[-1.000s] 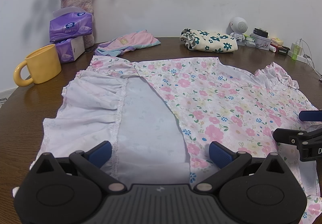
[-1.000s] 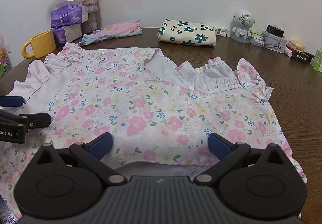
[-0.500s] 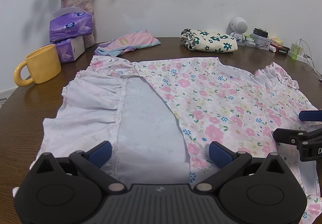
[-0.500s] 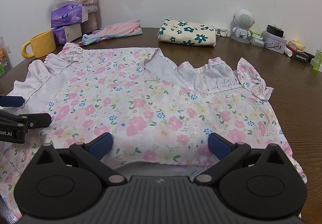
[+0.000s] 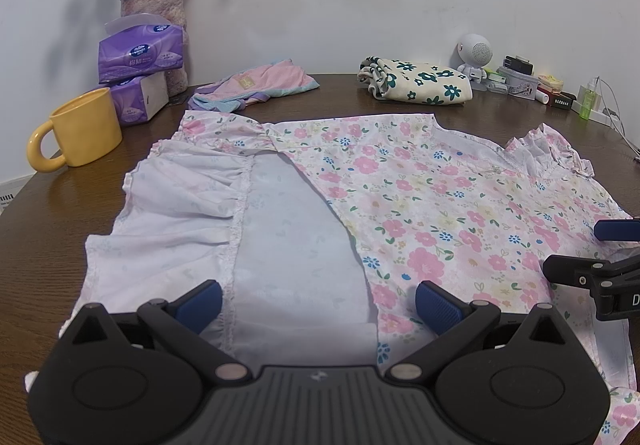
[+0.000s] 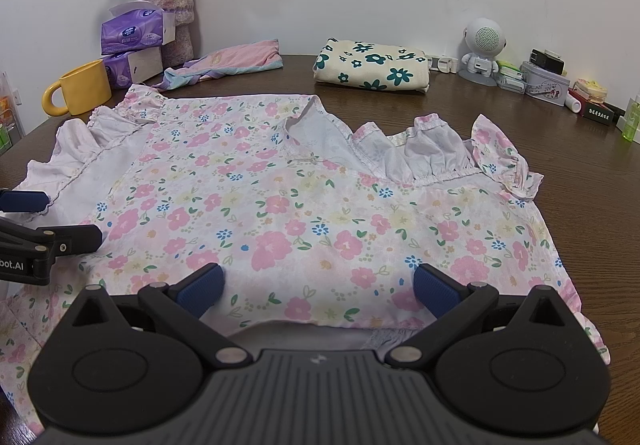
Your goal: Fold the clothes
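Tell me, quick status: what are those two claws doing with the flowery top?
Left claw open, right claw open, both low over the near hem. Floral top spread flat, partly folded. Yellow mug beside it, clear.

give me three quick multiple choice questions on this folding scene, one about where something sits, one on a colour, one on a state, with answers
1. Where is the mug relative to the floral garment?
A. lying on top of it
B. on the table beside its left edge, in front of the tissue packs
C. behind the small white speaker figure

2. What colour are the flowers on the folded cream cloth at the back?
A. dark teal
B. red
C. yellow

3. What state are the two tools in?
A. both shut on the garment
B. one shut, one open
C. both open, nothing held

Answers:
1. B, the mug stands on bare wood left of the garment, tissue packs stacked behind it.
2. A, the cream cloth shows dark teal blooms.
3. C, the left tool and right tool each have jaws spread wide over the fabric, gripping nothing.
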### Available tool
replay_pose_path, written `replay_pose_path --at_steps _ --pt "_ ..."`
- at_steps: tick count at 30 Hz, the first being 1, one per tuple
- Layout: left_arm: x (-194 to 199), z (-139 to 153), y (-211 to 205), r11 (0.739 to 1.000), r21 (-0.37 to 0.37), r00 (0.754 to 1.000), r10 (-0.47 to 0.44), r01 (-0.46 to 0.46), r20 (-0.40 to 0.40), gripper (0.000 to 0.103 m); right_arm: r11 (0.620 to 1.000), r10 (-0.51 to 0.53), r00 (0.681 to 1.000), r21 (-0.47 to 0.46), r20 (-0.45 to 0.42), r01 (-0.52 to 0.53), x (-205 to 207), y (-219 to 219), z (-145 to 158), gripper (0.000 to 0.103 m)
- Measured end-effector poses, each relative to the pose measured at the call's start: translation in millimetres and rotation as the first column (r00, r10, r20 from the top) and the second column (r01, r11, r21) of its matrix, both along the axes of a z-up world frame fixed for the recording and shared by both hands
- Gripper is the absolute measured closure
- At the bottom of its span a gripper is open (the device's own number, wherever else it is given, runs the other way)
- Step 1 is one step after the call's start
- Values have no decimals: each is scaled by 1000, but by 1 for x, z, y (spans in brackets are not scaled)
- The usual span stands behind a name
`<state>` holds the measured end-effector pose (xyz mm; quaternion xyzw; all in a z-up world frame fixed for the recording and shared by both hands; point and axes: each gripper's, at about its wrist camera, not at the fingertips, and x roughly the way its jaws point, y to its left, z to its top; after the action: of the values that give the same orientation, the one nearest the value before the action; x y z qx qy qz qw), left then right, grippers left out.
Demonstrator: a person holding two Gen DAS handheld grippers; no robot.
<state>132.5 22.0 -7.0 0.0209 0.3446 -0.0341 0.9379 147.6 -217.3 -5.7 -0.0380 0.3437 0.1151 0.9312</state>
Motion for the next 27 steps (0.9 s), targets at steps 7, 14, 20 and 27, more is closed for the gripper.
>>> replay_pose_path --at_steps 7,14,20,27 --pt "0 0 0 1000 0 1000 0 0 0 0 1000 0 1000 0 0 0 0 0 0 1" --pt "0 0 0 1000 0 1000 0 0 0 0 1000 0 1000 0 0 0 0 0 0 1" --pt "0 0 0 1000 -1 1000 0 0 1 0 1000 0 1000 -1 -1 0 0 0 0 1" --pt "0 2 1 1000 -5 1000 -3 3 -3 0 1000 -6 1000 0 0 6 1 0 0 0"
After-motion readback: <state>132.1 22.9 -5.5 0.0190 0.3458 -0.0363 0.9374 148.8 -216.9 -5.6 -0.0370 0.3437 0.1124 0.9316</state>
